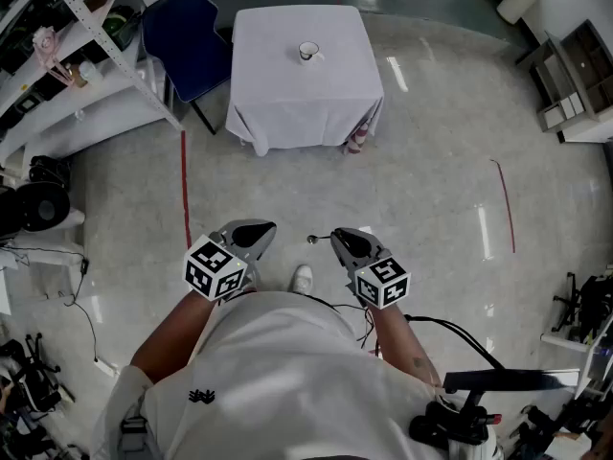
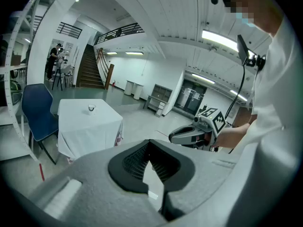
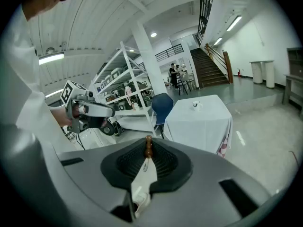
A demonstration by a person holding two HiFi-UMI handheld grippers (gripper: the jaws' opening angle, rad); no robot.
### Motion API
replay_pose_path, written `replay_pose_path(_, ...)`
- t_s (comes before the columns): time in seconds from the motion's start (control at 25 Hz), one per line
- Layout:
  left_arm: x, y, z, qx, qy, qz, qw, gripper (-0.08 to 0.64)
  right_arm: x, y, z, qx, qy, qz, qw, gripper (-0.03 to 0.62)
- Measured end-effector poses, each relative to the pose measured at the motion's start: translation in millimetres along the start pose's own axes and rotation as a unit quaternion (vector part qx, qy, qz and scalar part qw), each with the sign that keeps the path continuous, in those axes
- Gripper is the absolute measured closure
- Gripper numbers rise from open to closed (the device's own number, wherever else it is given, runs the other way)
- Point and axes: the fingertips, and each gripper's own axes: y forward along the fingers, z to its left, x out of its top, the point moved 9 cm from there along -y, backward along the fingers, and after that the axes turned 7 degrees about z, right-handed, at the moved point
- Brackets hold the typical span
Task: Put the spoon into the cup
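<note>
**Spoon pinched in the right gripper, cup far off on the table**

The right gripper [image 3: 148, 144] has its jaws closed on the spoon [image 3: 145, 172]. The pale handle lies in the narrow slot between the ribbed pads. Its brown beaded end pokes out past the jaw tips, pointing ahead toward the table [image 1: 273, 41]. In the head view that end shows as a small knob just off the gripper's nose, above the floor.

The left gripper [image 2: 149, 144] carries nothing. Its pads meet at the tips, and only a thin wedge of floor shows behind them.

Both grippers are held low in front of the person's body, side by side and apart, each tilted a little downward.

The cup [image 1: 308, 52] stands upright near the middle of the tabletop, which is covered by a white cloth hanging over all its edges. The table is well away from both grippers across open floor. A blue chair [image 1: 187, 36] stands just off the table's left edge, with white shelving [image 1: 91, 84] beyond it. A red line [image 1: 185, 190] runs along the floor between the table and the left gripper.
</note>
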Motion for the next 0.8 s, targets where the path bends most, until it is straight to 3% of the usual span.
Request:
replay_pose_path(0.44, 7, 17, -5, 0.029, -0.011, -0.003, 0.9995, 0.552, 9, 3, -36, 0.023, -0.010, -0.004, 1.000, 0.549)
replay_pose_path(0.8, 28, 22, 75, 0.011, -0.006, -0.011, 0.9999, 0.552, 52, 59, -58, 0.004, 0.011, -0.008, 1.000, 0.549)
